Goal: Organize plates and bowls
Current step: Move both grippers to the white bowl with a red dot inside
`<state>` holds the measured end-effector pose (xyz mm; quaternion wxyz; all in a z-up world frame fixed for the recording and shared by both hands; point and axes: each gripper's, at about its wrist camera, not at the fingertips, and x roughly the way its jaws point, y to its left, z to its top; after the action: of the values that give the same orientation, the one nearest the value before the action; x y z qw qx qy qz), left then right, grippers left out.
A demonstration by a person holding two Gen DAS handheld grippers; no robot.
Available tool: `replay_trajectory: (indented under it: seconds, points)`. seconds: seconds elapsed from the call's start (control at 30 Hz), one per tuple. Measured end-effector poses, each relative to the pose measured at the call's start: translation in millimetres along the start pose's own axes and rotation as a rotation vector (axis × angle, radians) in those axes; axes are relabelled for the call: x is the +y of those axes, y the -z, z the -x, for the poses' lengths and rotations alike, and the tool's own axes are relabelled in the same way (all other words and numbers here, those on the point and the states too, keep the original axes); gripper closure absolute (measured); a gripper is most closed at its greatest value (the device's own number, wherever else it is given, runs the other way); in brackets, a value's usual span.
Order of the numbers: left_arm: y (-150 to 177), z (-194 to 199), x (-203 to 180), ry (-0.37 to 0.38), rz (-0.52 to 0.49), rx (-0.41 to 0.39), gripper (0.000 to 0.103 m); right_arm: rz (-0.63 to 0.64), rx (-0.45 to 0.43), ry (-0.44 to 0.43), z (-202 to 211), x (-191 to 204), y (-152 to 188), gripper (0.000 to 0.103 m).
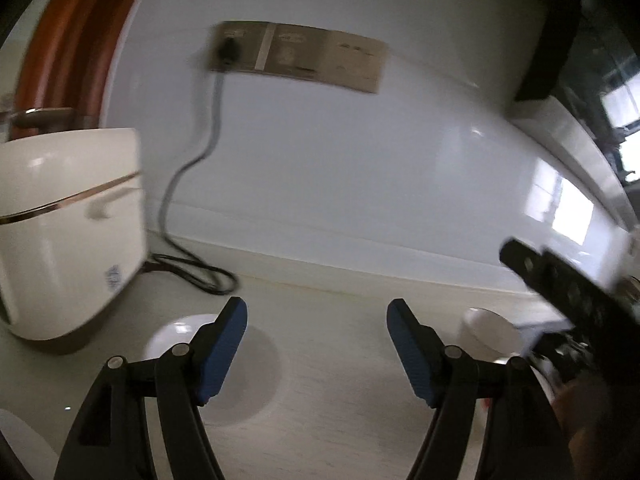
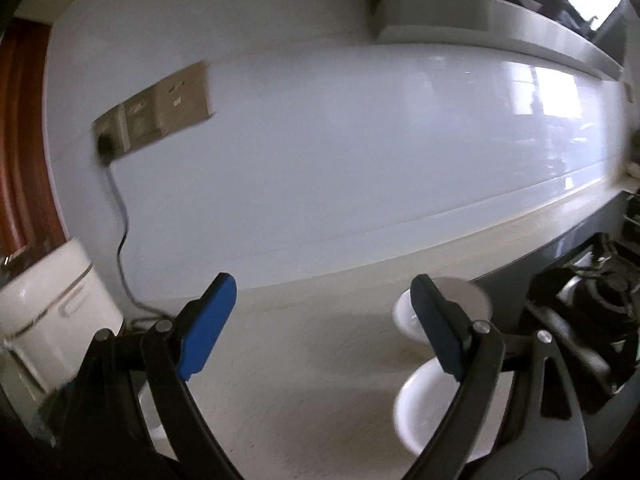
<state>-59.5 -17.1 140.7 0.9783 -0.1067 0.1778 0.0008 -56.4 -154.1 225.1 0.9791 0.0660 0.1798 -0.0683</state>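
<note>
Left wrist view shows the pale speckled stone counter [image 1: 340,360] filling the lower frame, the cream rice cooker [image 1: 68,232] at left, and a flat white plate [image 1: 168,340] just behind my left gripper [image 1: 316,344], jaws wide and empty. On the right wrist view, my right gripper [image 2: 324,320] is equally wide and empty above two white ceramic bowls [image 2: 424,404] at lower right. I'd descend squarely on one rim before closing; both grippers hover tilted, blurred.

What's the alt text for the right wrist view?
The open right gripper hovers over a pale countertop, empty, with two white bowls beside its right finger. A white appliance sits at left, plugged into a wall outlet; a gas stove is at right.
</note>
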Motion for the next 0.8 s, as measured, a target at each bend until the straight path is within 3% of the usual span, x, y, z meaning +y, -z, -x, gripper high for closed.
replay_trajectory:
  seconds: [0.13, 0.3, 0.4, 0.53, 0.6, 0.67, 0.8]
  points:
    - [-10, 1, -28, 0.057, -0.052, 0.028, 0.03, -0.05, 0.027, 0.017, 5, -26, -27, 0.011]
    - [-15, -22, -70, 0.206, -0.061, 0.2, 0.03, -0.017, 0.137, 0.035, 3, -68, -35, 0.009]
    - [-4, -40, -101, 0.351, -0.093, 0.339, 0.03, -0.001, 0.249, 0.021, -11, -100, -27, 0.009]
    - [12, -70, -121, 0.327, -0.123, 0.46, 0.033, 0.041, 0.346, 0.023, -30, -123, -17, 0.009]
    - [21, -84, -118, 0.347, -0.051, 0.528, 0.045, 0.037, 0.367, 0.02, -35, -134, -14, 0.01]
    - [32, -98, -111, 0.388, 0.02, 0.605, 0.055, 0.06, 0.394, 0.032, -37, -142, -8, 0.02]
    - [46, -102, -109, 0.446, 0.072, 0.655, 0.055, 0.065, 0.462, -0.022, -37, -152, 0, 0.025]
